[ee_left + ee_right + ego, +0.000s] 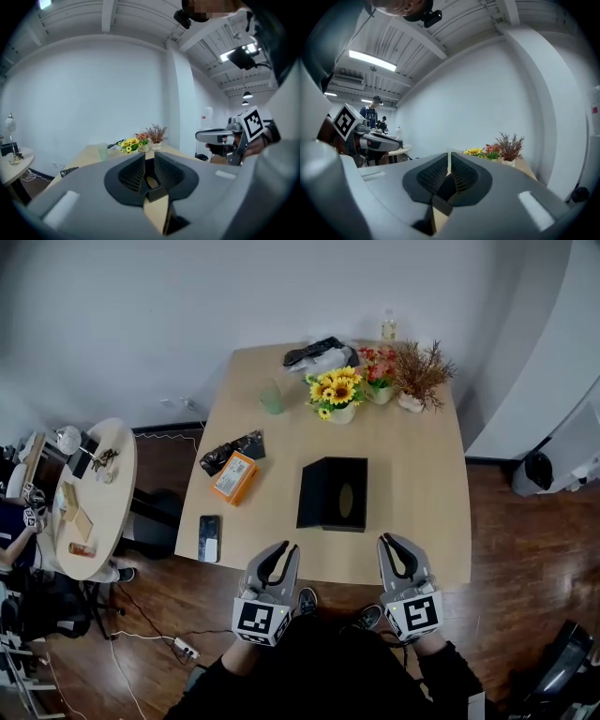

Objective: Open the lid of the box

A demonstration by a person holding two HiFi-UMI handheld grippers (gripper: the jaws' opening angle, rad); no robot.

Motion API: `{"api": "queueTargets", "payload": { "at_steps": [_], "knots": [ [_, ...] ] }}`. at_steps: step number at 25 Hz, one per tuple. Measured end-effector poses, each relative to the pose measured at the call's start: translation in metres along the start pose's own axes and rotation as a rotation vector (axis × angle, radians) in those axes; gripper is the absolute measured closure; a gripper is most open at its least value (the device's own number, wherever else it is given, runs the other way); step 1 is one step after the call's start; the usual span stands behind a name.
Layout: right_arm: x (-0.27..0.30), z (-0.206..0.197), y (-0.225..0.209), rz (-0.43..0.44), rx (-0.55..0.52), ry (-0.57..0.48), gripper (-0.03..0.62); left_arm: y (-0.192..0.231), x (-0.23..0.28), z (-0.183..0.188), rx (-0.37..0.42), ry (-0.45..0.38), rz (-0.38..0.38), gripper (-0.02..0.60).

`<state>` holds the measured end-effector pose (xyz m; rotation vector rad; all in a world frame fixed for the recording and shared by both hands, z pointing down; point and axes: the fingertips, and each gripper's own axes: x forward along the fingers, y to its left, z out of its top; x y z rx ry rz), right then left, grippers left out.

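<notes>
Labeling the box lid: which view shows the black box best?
Head view: the whole black box lies unobstructed on the table, oval slot visible. Left gripper view shows only a sliver past its jaws; right gripper view only a dark corner.

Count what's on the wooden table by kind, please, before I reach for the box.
Black box: 1
Orange pack: 1
Phone: 1
Green cup: 1
Bottle: 1
Bags: 2 (dark bag, grey bag)
Potted plants: 3 (sunflowers, red flowers, dried twigs)
Total: 10

text: none legible; labels: none legible; numbers: none legible
</notes>
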<state>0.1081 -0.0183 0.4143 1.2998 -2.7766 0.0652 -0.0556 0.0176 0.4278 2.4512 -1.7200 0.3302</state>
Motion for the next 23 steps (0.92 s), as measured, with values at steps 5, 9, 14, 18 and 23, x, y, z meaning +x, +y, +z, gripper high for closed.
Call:
{"api": "queueTargets", "payload": {
  "at_steps": [5,9,14,18,23],
  "knots": [
    [0.003,0.011,-0.001,-0.078,-0.011,-0.008,0.585,0.011,0.009,0.008,0.062,-0.017,-0.067,0.54],
    [0.013,0.021,0.002,-0.14,-0.014,-0.011,0.585,0.031,0.015,0.013,0.095,-0.036,-0.109,0.54],
    [0.028,0.027,0.015,-0.18,-0.028,0.008,0.585,0.057,0.021,0.009,0.108,-0.041,-0.155,0.54],
    [0.039,0.026,0.024,-0.209,-0.024,0.025,0.585,0.071,0.025,0.003,0.112,-0.048,-0.192,0.54],
    [0.047,0.023,0.036,-0.21,-0.004,0.036,0.585,0.085,0.023,0.0,0.118,-0.033,-0.204,0.54]
  ]
}}
